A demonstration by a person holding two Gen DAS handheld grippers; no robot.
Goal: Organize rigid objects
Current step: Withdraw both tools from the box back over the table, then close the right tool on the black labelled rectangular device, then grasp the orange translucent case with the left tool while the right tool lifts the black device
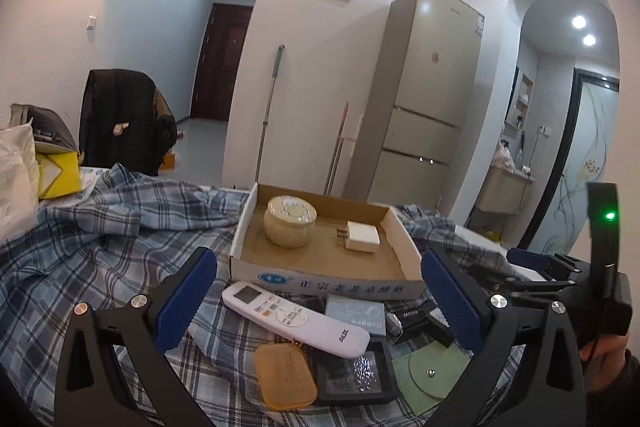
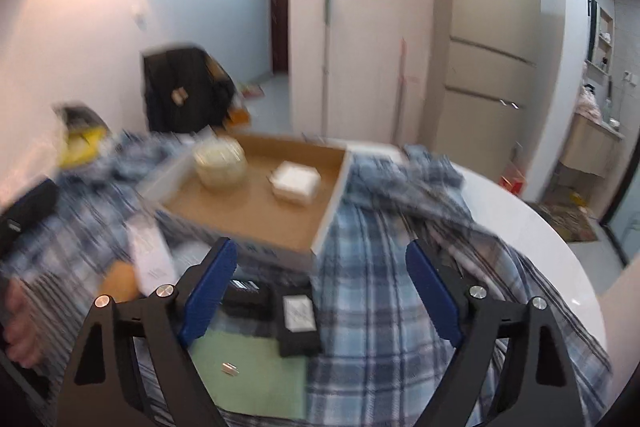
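both tools [image 1: 316, 291] [image 2: 320, 285] tilted down, jaws apart, over remote [image 1: 294, 319].

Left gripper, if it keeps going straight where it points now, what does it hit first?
Probably the long white remote control lying on the checked cloth between the open blue-padded fingers, before the shallow cardboard tray behind it; depth is uncertain.

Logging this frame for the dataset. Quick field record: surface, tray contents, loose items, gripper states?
surface: plaid cloth over a white table
tray: cardboard tray, open top
in tray: cream lidded jar; white plug adapter, apart from the jar
loose, in front of tray: white remote, amber tag, green pouch, black box
left gripper: open, holding nothing
right gripper: open, holding nothing
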